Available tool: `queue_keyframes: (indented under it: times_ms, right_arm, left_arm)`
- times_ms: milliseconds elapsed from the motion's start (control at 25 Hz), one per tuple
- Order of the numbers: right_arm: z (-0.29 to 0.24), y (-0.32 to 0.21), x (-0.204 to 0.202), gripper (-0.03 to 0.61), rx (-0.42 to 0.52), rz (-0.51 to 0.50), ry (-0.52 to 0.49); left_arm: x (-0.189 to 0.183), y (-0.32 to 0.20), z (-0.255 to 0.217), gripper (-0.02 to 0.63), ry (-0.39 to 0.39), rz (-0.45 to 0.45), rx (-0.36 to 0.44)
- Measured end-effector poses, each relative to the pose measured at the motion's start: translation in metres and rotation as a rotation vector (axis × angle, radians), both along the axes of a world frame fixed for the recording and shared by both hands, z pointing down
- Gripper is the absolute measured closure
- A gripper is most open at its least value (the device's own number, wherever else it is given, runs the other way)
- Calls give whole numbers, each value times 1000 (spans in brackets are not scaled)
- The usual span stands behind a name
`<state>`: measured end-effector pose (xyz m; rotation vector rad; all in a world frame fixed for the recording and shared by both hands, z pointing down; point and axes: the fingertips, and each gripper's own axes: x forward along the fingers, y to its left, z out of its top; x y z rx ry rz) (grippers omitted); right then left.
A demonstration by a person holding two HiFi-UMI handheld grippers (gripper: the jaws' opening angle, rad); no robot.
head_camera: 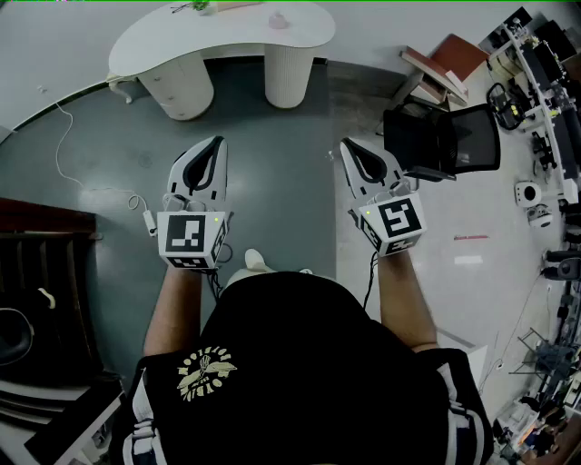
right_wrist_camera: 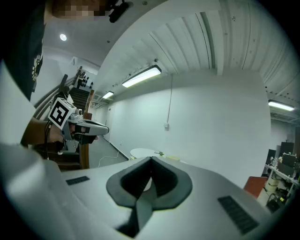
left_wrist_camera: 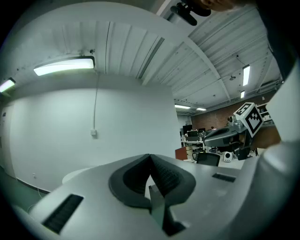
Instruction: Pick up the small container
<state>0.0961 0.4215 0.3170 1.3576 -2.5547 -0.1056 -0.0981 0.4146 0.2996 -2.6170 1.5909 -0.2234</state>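
Small container (head_camera: 279, 19) is sitting far off on the curved white table (head_camera: 163, 36), toward its right end (too small here to make out more than a pale pinkish lump). Working left to right: dark stepped furniture (head_camera: 36, 272) is standing at the near left, and a white cable (head_camera: 57, 150) is trailing across the grey floor (head_camera: 272, 163). Left gripper (head_camera: 218, 143) is pointing toward the table, jaws pressed together with nothing between them. Right gripper (head_camera: 346, 144) is hanging beside it, well apart, jaws likewise closed and empty. Both are being held out in front of the person's black shirt (head_camera: 309, 363), well short of the table. A black office chair (head_camera: 454, 136) is standing just right of the right gripper. Cluttered benches (head_camera: 545, 82) are running along the far right.
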Motion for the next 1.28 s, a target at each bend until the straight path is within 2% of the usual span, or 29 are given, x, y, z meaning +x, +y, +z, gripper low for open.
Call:
queue_keyframes:
  times_ms: [120, 280, 480, 520, 560, 600, 640, 880, 1280]
  right_arm:
    - [1, 24, 17, 549, -21, -24, 14]
    - [5, 45, 45, 549, -31, -31, 2]
    - [12, 59, 75, 543, -12, -17, -53]
    - [17, 58, 77, 507, -25, -18, -65]
    - [23, 57, 77, 394, -43, -23, -77]
    - [28, 56, 77, 319, -61, -28, -86]
    - [33, 54, 77, 311, -71, -29, -90]
    - [45, 25, 63, 304, -87, -16, -88]
    - [35, -72, 16, 304, -71, 5, -53]
  left_arm:
    - [32, 25, -3, 594, -2, 26, -4]
    - [60, 48, -5, 594, -8, 10, 5]
    - [68, 72, 2, 594, -39, -53, 2]
    - [66, 74, 5, 594, -47, -69, -8]
    - [64, 75, 9, 594, -53, -80, -18]
    - [63, 75, 13, 594, -58, -86, -24]
    - [61, 74, 16, 594, -65, -91, -28]
    - [46, 40, 21, 594, -77, -95, -23]
    - [18, -64, 20, 594, -44, -20, 0]
